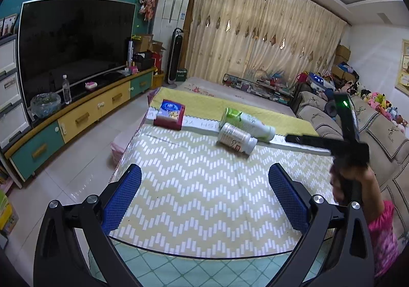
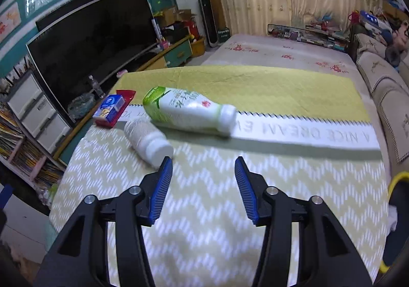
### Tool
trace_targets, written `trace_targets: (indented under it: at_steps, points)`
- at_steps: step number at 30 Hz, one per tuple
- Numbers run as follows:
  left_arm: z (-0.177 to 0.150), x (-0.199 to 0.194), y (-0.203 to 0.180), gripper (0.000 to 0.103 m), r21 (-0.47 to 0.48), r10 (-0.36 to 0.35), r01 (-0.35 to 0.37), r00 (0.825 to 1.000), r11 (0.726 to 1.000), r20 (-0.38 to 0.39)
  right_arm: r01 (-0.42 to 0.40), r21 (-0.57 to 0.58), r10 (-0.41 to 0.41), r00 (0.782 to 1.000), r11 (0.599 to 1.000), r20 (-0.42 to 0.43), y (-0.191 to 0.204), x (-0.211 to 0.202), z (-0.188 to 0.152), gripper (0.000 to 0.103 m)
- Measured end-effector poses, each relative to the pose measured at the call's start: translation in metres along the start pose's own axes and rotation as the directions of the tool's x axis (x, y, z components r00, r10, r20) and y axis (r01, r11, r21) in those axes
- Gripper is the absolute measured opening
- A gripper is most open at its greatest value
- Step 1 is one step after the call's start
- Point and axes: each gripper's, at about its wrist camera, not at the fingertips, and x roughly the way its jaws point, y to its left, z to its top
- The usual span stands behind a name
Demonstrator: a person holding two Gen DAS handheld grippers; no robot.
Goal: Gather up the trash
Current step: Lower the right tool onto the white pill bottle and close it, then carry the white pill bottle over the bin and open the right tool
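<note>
A green-and-white drink bottle (image 2: 184,111) lies on its side on the table, and shows in the left wrist view (image 1: 249,122) too. A small white pill bottle (image 2: 147,138) lies beside it, also in the left wrist view (image 1: 236,137). A blue-and-red carton (image 2: 111,109) lies further left, seen in the left wrist view (image 1: 170,114) as well. My right gripper (image 2: 203,166) is open and empty, just short of the small bottle's cap. My left gripper (image 1: 204,174) is open and empty over the near part of the table. The right gripper's body (image 1: 340,138) shows at the right of the left wrist view.
The table has a yellow zigzag cloth (image 1: 204,184). A TV (image 1: 74,44) on a low cabinet (image 1: 76,118) stands left. A sofa (image 1: 370,133) runs along the right. A yellow-rimmed black container (image 2: 396,223) sits at the right edge.
</note>
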Motion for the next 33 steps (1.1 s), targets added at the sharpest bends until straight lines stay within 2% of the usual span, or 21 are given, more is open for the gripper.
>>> trace_targets:
  at_steps: [3, 7, 12, 15, 20, 22, 26, 33]
  points:
    - [0.001, 0.009, 0.006, 0.098, -0.019, 0.007, -0.007, 1.0, 1.0, -0.011, -0.064, -0.068, 0.062, 0.998, 0.996, -0.024, 0.028, 0.013, 0.012, 0.05]
    - [0.003, 0.012, 0.016, 0.098, -0.037, 0.011, -0.011, 1.0, 0.999, -0.007, -0.085, -0.172, 0.074, 0.995, 0.981, -0.067, 0.058, 0.033, 0.022, 0.05]
    - [0.006, 0.009, 0.025, 0.098, -0.039, 0.042, -0.042, 0.999, 0.998, 0.012, -0.1, -0.242, 0.066, 0.987, 0.965, -0.143, 0.073, 0.062, 0.034, 0.05]
    - [0.005, 0.007, 0.027, 0.098, -0.049, 0.049, -0.049, 0.999, 0.998, 0.01, -0.136, -0.267, 0.084, 0.977, 0.954, -0.195, 0.082, 0.078, 0.036, 0.05]
    - [0.005, 0.012, 0.024, 0.098, -0.048, 0.05, -0.05, 0.999, 0.998, -0.005, -0.162, -0.311, 0.084, 0.965, 0.937, -0.25, 0.087, 0.096, 0.037, 0.053]
    - [0.005, 0.014, 0.022, 0.098, -0.044, 0.048, -0.048, 0.999, 0.998, -0.009, -0.168, -0.34, 0.073, 0.959, 0.925, -0.275, 0.089, 0.104, 0.036, 0.058]
    - [0.004, 0.018, 0.017, 0.098, -0.041, 0.044, -0.045, 0.999, 0.998, -0.017, -0.186, -0.317, 0.083, 0.946, 0.93, -0.312, 0.083, 0.115, 0.036, 0.058]
    - [0.002, 0.018, 0.008, 0.098, -0.03, 0.039, -0.039, 0.999, 0.999, -0.022, -0.187, -0.282, 0.096, 0.946, 0.941, -0.309, 0.079, 0.111, 0.03, 0.053]
